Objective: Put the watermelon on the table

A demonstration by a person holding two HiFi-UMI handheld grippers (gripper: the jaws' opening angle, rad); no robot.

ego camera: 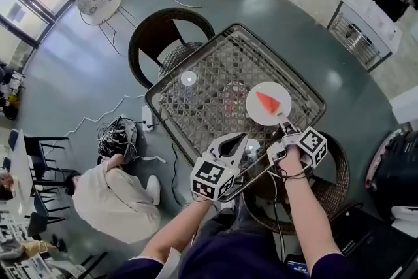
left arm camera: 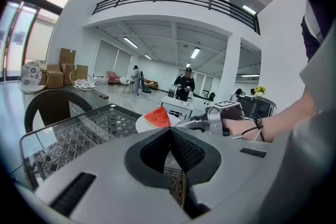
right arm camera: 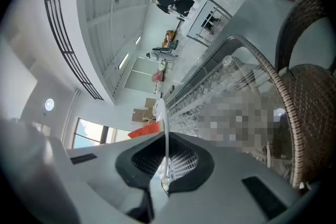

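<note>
Watermelon slice is lying on a white plate. The right hand-held gripper is clamping the plate's rim over the tabletop. The left hand-held gripper is hovering clenched, empty.

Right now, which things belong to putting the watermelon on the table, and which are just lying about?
Job: watermelon slice; white plate under it; right gripper, shut on the plate's rim; glass-topped table.
Lying about: left gripper, shut and empty; small white disc on the table; wicker chair; cables on the floor.
</note>
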